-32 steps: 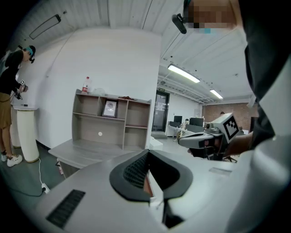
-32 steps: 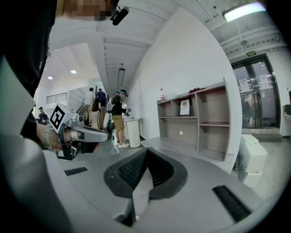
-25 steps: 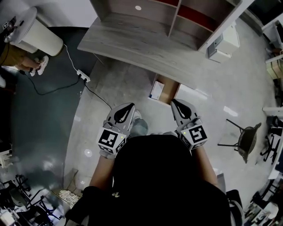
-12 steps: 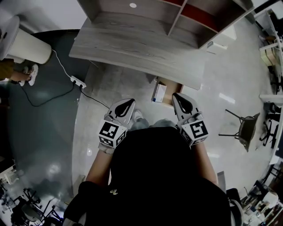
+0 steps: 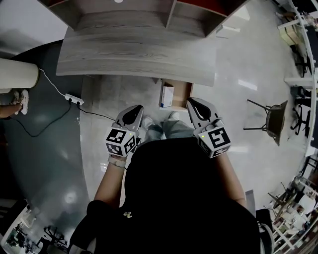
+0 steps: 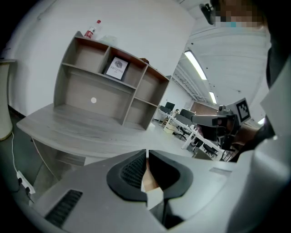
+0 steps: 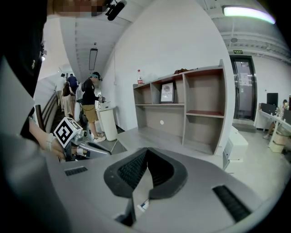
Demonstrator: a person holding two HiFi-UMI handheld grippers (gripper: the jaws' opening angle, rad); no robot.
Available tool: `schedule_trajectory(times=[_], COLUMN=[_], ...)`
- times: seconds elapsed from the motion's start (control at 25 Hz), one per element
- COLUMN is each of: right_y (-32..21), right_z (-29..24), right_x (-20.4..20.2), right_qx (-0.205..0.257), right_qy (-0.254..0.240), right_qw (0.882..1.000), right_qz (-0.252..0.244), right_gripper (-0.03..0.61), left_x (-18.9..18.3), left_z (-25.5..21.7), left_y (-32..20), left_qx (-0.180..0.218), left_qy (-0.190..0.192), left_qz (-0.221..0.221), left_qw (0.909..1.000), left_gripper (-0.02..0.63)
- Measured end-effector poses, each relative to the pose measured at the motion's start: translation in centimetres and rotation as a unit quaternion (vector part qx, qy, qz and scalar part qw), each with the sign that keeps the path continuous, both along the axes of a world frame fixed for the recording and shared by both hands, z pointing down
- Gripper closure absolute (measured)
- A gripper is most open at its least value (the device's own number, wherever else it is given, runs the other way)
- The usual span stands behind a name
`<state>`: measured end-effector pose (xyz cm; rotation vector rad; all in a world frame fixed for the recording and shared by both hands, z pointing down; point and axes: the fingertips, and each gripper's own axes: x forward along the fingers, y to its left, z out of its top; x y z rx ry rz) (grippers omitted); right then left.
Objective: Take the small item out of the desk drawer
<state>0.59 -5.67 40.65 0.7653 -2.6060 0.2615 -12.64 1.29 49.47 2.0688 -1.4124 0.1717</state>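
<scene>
An open drawer (image 5: 182, 91) with a brown inside juts out from under the front edge of the grey wooden desk (image 5: 134, 54). A small white and blue box (image 5: 166, 95) lies in it. My left gripper (image 5: 137, 108) is shut and empty, held low in front of the person's body, just left of and short of the drawer. My right gripper (image 5: 191, 102) is also shut and empty, its tips close to the drawer's right front corner. The left gripper view shows its jaws (image 6: 147, 153) closed, aimed at the desk top (image 6: 82, 129). The right gripper view shows closed jaws (image 7: 146, 150) too.
A shelf unit (image 5: 149, 7) stands on the back of the desk. A power strip (image 5: 72, 100) with its cable lies on the floor at the left, near a white cylinder (image 5: 17, 74). A dark chair (image 5: 271, 119) stands at the right. People (image 7: 88, 107) stand far left.
The person has stepped toward the desk, so the desk and open drawer now lie nearer the grippers. Both grippers stayed shut and kept their place before the body.
</scene>
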Motion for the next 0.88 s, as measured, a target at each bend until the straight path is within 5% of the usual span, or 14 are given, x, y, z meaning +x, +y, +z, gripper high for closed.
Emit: schedule_trajectory(times=[0.28,0.88], right_y=[-1.8,-3.5], right_z=[1.4,4.6], right_x=[4.5,12.7], right_qx=[-0.007,-0.044], right_qy=[0.030,0.056], right_qw=[0.998,0.992], right_qz=[0.046,0.105], right_gripper=[0.581,0.581], left_x=[3.3,9.2], left_z=[5.8,20.4], left_y=[-2.8,-5.5], left_qx=[-0.059,-0.215], left_qy=[0.008,0.000], left_qz=[0.032,0.058], left_qw=[0.9977,0.9749], left_gripper=[0.592,0.404])
